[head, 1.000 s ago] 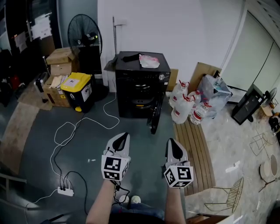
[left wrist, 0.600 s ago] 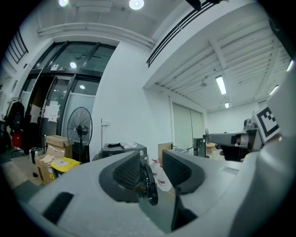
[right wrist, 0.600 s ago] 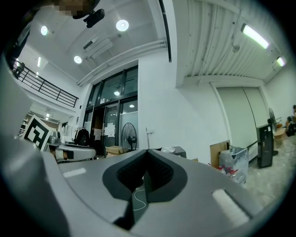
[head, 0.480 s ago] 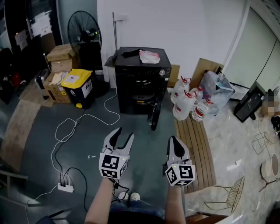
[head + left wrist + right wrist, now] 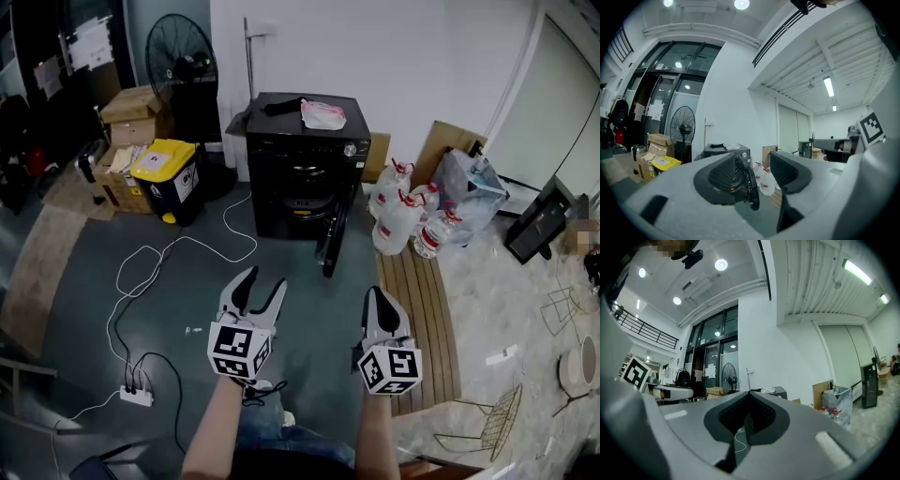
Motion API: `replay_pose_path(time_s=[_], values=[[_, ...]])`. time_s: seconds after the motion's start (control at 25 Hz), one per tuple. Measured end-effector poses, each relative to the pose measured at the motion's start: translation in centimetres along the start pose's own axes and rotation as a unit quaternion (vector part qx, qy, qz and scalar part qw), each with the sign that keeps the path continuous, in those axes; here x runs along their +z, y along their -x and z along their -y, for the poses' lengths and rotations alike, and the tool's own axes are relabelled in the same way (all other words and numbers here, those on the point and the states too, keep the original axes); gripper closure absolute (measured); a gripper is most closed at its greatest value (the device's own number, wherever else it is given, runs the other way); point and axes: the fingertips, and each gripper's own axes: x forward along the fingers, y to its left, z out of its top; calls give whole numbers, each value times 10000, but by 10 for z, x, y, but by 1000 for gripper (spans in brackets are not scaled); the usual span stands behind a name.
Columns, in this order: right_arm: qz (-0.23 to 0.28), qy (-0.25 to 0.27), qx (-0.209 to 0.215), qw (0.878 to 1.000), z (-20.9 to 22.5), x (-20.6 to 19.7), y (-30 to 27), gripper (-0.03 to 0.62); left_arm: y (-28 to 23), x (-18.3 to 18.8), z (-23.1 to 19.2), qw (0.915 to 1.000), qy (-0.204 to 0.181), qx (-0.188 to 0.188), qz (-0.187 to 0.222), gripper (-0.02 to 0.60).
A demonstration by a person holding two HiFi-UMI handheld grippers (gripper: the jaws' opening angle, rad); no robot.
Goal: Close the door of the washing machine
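At the lower centre of the head view, the left gripper (image 5: 265, 278) with its marker cube points level toward the machine. Its fingers are opening with nothing between them, likely readying to catch the door's edge. Beside it the right gripper (image 5: 377, 298) has its fingers pressed together and empty, probably to serve as a blunt pusher. Beyond them a thin white cable (image 5: 169, 258) loops over the grey floor (image 5: 309, 319). Further up, the round black door (image 5: 335, 239) hangs wide open at the right of the black front-loading washing machine (image 5: 300, 169), well apart from both grippers, so an approach comes first. A crumpled pink-white bag (image 5: 322, 114) lies on its top
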Motion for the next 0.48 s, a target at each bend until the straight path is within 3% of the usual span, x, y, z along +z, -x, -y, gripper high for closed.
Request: replay_pose_path(time_s=[0.48], values=[[-91,62,-162,9998,36,-17,-76,580,-86,-14,-35,9999,90,-95,-16,359]])
